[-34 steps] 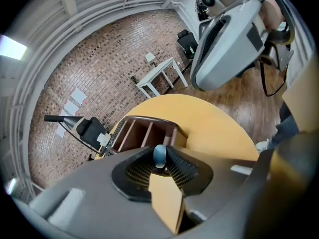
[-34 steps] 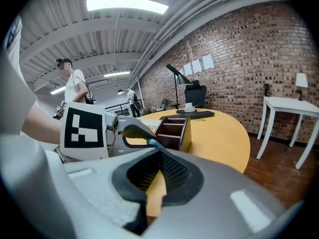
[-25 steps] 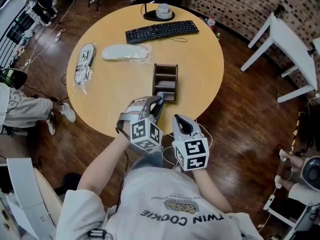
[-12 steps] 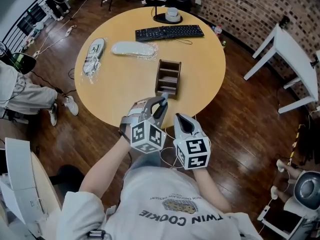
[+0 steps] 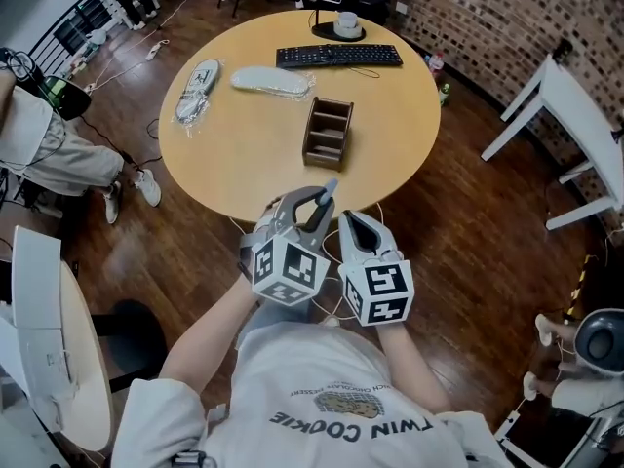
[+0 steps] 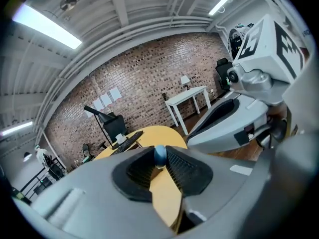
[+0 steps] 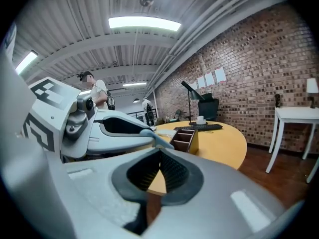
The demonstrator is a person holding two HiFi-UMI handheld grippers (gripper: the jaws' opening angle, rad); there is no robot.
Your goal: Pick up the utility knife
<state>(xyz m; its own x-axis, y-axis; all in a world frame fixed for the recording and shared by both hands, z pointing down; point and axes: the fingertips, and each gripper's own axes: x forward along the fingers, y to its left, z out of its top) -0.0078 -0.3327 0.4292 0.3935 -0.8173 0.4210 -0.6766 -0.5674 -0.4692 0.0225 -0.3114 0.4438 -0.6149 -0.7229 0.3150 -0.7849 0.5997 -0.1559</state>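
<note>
My left gripper (image 5: 320, 204) is shut on the utility knife (image 5: 329, 189), a pale blue-grey handle whose end pokes out past the fingertips. In the left gripper view the knife's rounded blue end (image 6: 160, 154) sits pinched between the black pads. The right gripper view shows its tip (image 7: 158, 138) sticking out of the left gripper. My right gripper (image 5: 349, 220) hangs just right of the left one, shut with nothing in it (image 7: 159, 157). Both are held off the near edge of the round table (image 5: 244, 164), above the floor.
On the table stand a dark wooden organizer (image 5: 328, 133), a black keyboard (image 5: 338, 56), two plastic-wrapped slippers (image 5: 270, 81) and a lamp base with a cup (image 5: 347, 22). A white desk (image 5: 575, 115) stands right. A seated person (image 5: 39, 154) is at left.
Both grippers have drawn back from the organizer and past the table's near edge, rising a little. The left one rolled while carrying the knife. The table now lies farther off.
</note>
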